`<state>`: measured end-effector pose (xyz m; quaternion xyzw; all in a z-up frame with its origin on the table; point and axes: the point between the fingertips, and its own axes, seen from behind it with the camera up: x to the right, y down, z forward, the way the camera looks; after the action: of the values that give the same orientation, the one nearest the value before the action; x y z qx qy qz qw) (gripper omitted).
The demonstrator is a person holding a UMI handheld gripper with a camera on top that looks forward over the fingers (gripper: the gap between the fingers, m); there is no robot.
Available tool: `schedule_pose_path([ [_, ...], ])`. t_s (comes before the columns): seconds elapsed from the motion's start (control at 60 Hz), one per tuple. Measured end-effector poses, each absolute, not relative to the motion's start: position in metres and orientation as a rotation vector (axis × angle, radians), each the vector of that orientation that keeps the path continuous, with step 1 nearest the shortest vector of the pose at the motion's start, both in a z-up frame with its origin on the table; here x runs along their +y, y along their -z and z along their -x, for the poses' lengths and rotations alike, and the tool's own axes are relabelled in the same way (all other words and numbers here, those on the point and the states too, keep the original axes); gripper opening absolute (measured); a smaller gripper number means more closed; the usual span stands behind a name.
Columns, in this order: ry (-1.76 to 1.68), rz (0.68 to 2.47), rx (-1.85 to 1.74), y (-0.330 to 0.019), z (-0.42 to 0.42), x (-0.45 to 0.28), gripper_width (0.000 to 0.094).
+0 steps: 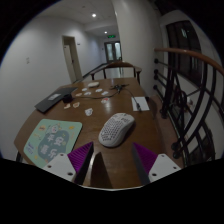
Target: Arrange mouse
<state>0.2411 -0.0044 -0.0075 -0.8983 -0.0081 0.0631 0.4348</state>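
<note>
A white computer mouse (116, 129) lies on the brown wooden table (118, 102), just ahead of my fingers and slightly between their tips. A pale green mouse mat (51, 139) with a printed pattern lies to the left of the mouse. My gripper (112, 158) is open, with its purple pads (78, 159) wide apart on either side below the mouse. Nothing is held between the fingers.
A dark laptop or tablet (52, 101) lies at the far left of the table. Small white items (92, 97) and a white paper (140, 102) lie farther along. A curved railing (190, 95) runs to the right. A corridor with doors lies beyond.
</note>
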Motion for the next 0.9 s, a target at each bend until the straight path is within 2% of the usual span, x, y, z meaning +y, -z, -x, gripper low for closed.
schedule_pose_path([
  [0.25, -0.100, 2.244, 0.063, 0.013, -0.237, 0.074, 0.0763],
  [0.267, -0.090, 2.245, 0.074, 0.014, -0.236, 0.086, 0.0751],
  [0.317, -0.032, 2.250, 0.120, 0.017, -0.246, 0.088, 0.0560],
  [0.417, -0.060, 2.234, 0.205, 0.019, -0.246, 0.088, 0.0485],
  [0.517, -0.125, 2.219, 0.236, 0.017, -0.243, 0.085, 0.0454],
  [0.617, -0.092, 2.245, 0.255, 0.010, -0.245, 0.067, 0.0359],
  [0.733, -0.016, 2.148, 0.178, -0.041, -0.225, 0.038, 0.0338],
  [0.817, 0.020, 2.045, 0.107, -0.106, -0.189, 0.021, 0.0337],
  [0.9, 0.015, 1.953, 0.042, -0.157, -0.136, 0.007, 0.0337],
])
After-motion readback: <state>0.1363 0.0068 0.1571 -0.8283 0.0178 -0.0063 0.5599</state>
